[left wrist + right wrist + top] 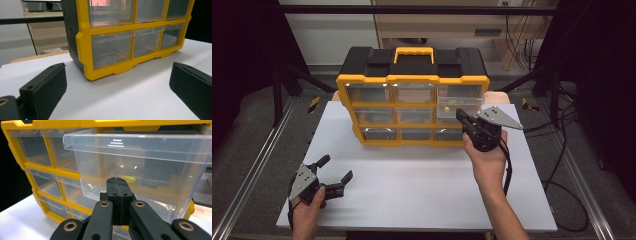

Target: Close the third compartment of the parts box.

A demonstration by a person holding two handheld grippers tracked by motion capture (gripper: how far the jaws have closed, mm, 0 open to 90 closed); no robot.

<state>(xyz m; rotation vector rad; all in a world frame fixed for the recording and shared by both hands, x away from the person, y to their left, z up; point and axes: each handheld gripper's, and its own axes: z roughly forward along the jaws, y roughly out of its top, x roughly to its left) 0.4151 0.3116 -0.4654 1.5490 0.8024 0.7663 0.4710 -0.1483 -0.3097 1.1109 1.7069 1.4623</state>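
black jaws pressed flat together, with nothing between them, rise at 6 o'clock in the right gripper view; that is the right gripper [117, 185], and its closed tips sit at the clear front wall of a pulled-out drawer [140, 170]; whether they touch the plastic i cannot tell. pushing with shut jaws makes sense, since a blunt joined tip suits sliding a drawer home better than a pinch would; that is my reading, not something shown.

seen from the high view, the right gripper [468, 122] is held by the person's right hand [486, 160] at about 3 o'clock of the table [412, 185], level with the drawer [460, 106], which juts from the top row at the right end of the yellow organiser box [413, 97]; the box stands upright at 12 o'clock on the table, drawer fronts toward the person. a small yellow piece [128, 179] lies inside the drawer, behind the jaw tips, so the drawer likely stands open to take it.

the left gripper [334, 170] rests low at 8 o'clock of the table in the left hand [307, 205], jaws spread wide and holding nothing; in the left gripper view its two pads [47, 87] stand far apart with bare table between them, and the box's lower left corner [100, 50] is up at 12 o'clock, well apart; it seems parked out of the way while the other hand works.
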